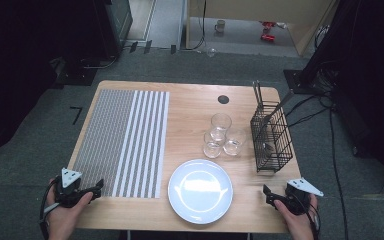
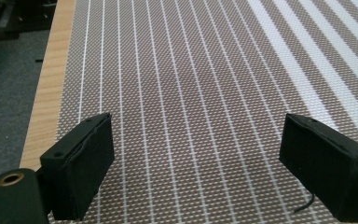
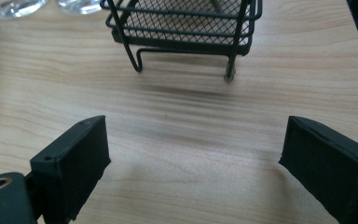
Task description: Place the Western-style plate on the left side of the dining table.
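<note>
Black jaws stand wide apart on both sides, nothing between them. At the near edge of the worktop (image 1: 190,100), the left hand-held gripper (image 1: 99,186) sits released, held in the person's left hand (image 1: 65,212), its jaws over the near left corner of the striped mat (image 1: 122,140). In the left gripper view that mat runs away under the open jaws, brown weave with thin white lines, broader white bands off to the right.

Across at the near right, the right hand-held gripper (image 1: 266,192) is released too, held in the right hand (image 1: 300,220) and hovering over bare wood. Between the two grippers lies a white plate (image 1: 200,190), close to the near edge, touched by neither.

Further out, just ahead of the right gripper, stands a black wire rack (image 1: 271,137), upright, with utensils poking out of its top. In the right gripper view its feet rest on the wood straight ahead of the open jaws, still well apart from them. Left of the rack, three clear glasses (image 1: 221,135) cluster together beyond the plate. At the far edge sits a small dark round hole (image 1: 223,99).
</note>
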Demonstrator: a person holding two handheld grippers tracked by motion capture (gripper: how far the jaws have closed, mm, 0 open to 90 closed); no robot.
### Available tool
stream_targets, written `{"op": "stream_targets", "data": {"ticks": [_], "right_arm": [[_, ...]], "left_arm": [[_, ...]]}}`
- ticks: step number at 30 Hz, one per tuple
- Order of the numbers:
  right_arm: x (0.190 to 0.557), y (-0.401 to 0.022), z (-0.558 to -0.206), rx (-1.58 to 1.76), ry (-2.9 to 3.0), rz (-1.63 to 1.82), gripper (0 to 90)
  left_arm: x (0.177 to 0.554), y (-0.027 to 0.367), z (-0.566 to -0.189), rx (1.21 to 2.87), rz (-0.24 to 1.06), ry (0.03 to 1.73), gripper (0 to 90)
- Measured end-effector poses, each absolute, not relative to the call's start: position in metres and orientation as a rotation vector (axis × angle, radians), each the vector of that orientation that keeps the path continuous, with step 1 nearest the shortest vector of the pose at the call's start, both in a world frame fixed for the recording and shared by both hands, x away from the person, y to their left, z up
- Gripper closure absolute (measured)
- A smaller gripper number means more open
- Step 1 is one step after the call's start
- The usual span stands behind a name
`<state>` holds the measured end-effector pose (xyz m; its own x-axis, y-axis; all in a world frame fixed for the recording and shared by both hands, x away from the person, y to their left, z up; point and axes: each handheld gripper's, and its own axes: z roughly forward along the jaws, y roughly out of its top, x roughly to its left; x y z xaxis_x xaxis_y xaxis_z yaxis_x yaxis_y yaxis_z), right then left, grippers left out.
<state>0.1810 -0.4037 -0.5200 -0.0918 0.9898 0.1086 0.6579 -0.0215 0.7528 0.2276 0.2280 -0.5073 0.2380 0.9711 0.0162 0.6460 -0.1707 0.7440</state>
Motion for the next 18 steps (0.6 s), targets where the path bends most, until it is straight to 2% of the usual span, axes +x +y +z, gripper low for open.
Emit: {"op": "stream_targets", "data": {"ticks": [18], "right_arm": [[0.176,-0.382,-0.495,1.680,1.767,1.014,6.8]], "left_arm": [[0.222,0.197,-0.498,1.905,0.641,1.388,10.6]]}}
